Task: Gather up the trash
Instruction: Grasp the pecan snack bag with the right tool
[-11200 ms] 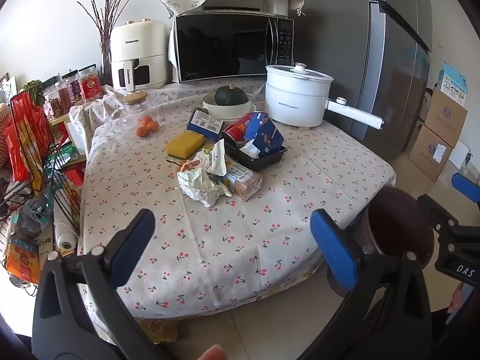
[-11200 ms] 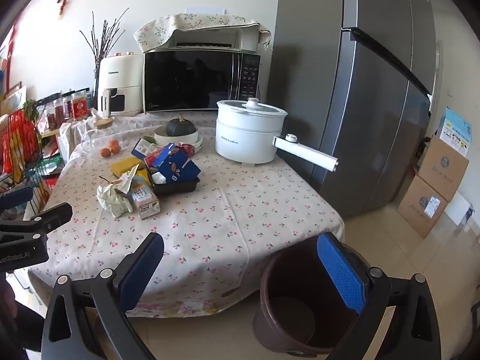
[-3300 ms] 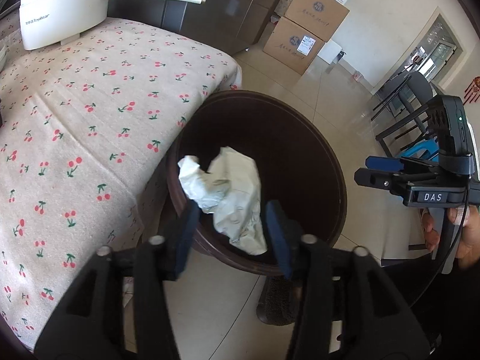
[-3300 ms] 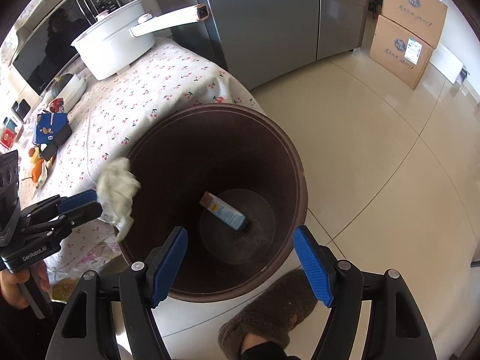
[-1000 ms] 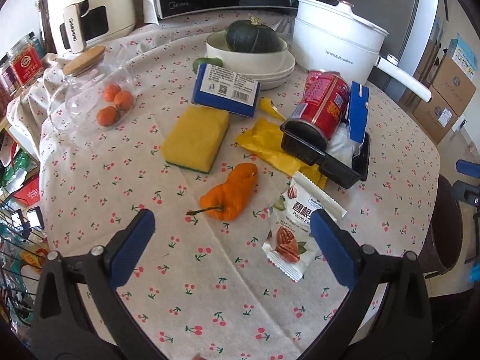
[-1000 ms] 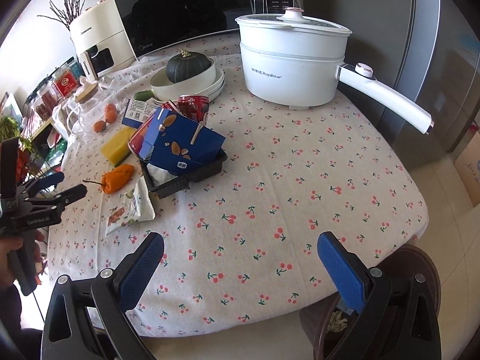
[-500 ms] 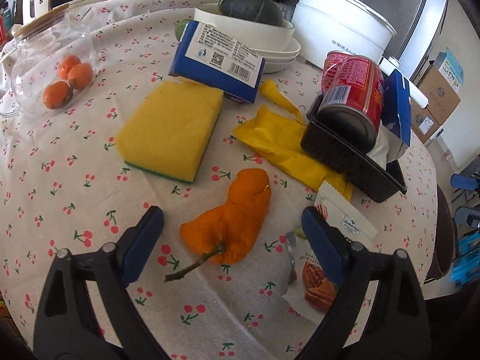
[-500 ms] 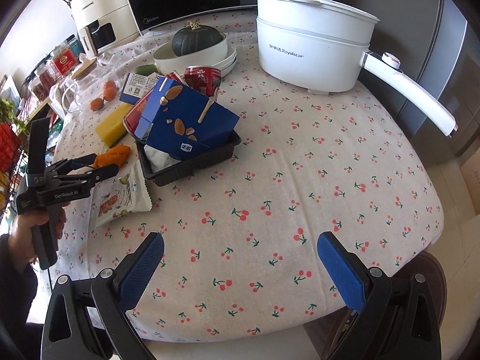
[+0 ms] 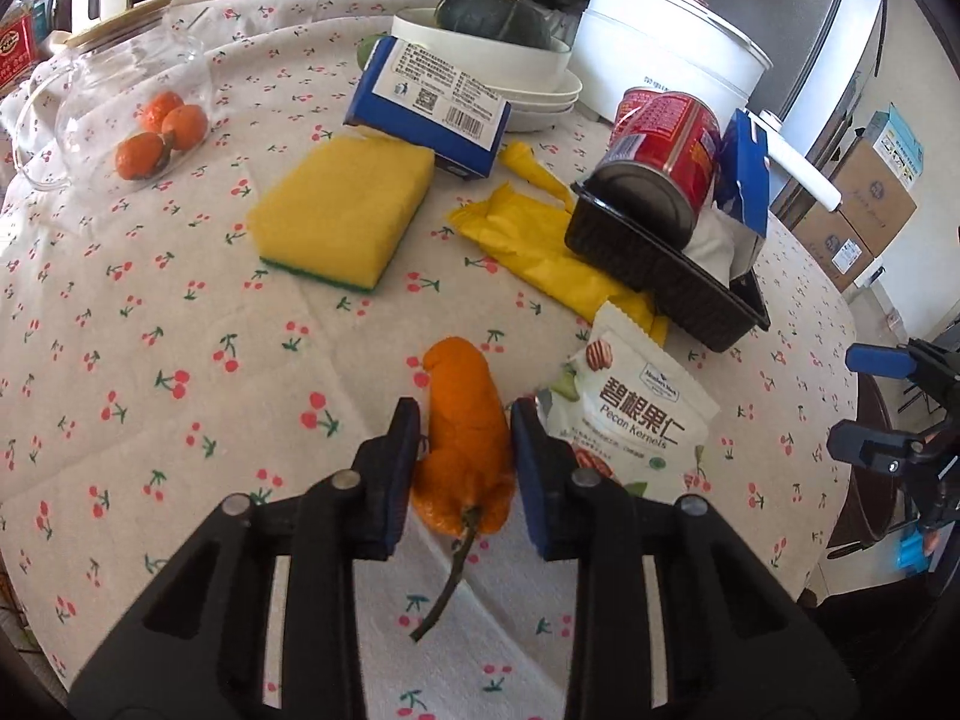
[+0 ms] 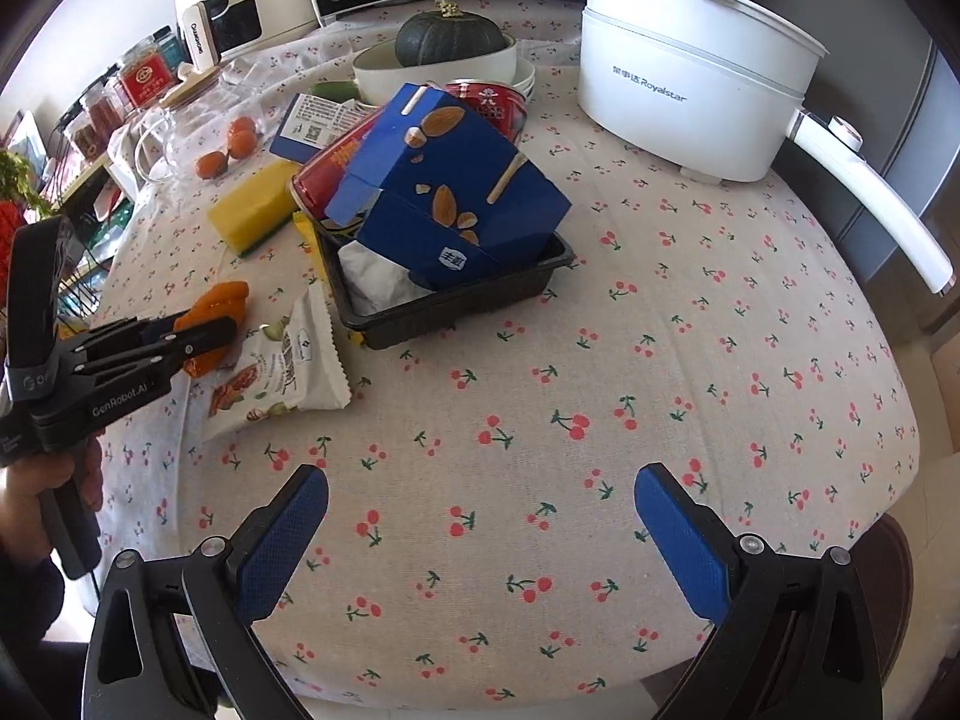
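Lying on the cherry-print tablecloth (image 9: 180,312), the shrivelled orange pepper with a dry stem (image 9: 465,450) sits between the blue pads of the left gripper (image 9: 462,444), which is clamped against its sides. Just to its right lies a white pecan-kernel snack pouch (image 9: 630,420), touching a yellow wrapper (image 9: 540,246) that runs under a black plastic tray (image 9: 678,288) holding a red can (image 9: 666,150) and a blue carton (image 10: 456,192). Beyond the pepper rests a yellow sponge (image 9: 345,210). Right gripper (image 10: 480,522) hovers over bare cloth, jaws wide apart, holding nothing.
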Action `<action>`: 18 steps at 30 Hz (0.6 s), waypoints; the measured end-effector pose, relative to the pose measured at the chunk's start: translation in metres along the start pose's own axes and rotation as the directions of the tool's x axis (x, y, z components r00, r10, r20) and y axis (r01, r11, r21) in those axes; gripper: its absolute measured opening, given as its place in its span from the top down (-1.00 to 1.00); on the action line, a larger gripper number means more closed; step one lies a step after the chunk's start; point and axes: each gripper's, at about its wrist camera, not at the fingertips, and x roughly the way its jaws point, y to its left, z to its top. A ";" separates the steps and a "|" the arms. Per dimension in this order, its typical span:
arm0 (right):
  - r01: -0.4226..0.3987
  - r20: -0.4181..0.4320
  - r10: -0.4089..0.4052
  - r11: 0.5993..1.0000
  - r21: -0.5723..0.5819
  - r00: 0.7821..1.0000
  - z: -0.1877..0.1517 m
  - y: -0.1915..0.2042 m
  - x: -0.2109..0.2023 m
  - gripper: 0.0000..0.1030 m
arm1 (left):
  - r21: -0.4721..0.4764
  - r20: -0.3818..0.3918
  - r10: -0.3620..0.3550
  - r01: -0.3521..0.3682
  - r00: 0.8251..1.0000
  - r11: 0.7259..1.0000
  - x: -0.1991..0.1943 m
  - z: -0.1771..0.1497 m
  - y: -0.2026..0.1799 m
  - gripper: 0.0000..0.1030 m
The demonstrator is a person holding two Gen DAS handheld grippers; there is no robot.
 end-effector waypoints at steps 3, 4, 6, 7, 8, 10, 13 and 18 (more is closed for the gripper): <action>-0.050 0.012 0.050 0.999 0.012 0.999 0.003 0.020 0.008 -1.00 | 0.006 0.015 0.021 -0.021 1.000 1.000 -0.014 -0.010 0.000 0.37; -0.064 0.016 0.064 0.998 0.013 0.998 0.004 0.026 0.011 -1.00 | 0.012 0.026 0.031 -0.031 0.999 0.999 -0.021 -0.013 0.001 0.37; -0.085 0.024 0.084 0.996 0.020 0.996 0.006 0.038 0.018 -1.00 | 0.026 0.052 0.056 -0.057 0.997 0.998 -0.035 -0.019 0.006 0.37; -0.095 0.029 0.095 0.995 0.028 0.995 0.008 0.042 0.021 -1.00 | 0.024 0.060 0.064 -0.065 0.996 0.998 -0.042 -0.022 0.011 0.37; -0.104 0.036 0.102 0.994 0.038 0.994 0.010 0.046 0.025 -1.00 | 0.014 0.062 0.071 -0.072 0.996 0.997 -0.048 -0.025 0.017 0.37; -0.115 0.057 0.112 0.992 0.052 0.992 0.014 0.054 0.032 -1.00 | -0.018 0.058 0.087 -0.086 0.995 0.996 -0.057 -0.030 0.031 0.39; -0.100 0.090 0.097 0.994 0.040 0.991 0.019 0.068 0.044 -1.00 | -0.047 0.057 0.107 -0.104 0.993 0.993 -0.067 -0.037 0.045 0.39; -0.010 0.139 0.010 1.000 0.003 0.990 0.018 0.084 0.064 -1.00 | -0.048 0.077 0.124 -0.120 0.989 0.992 -0.079 -0.044 0.054 0.39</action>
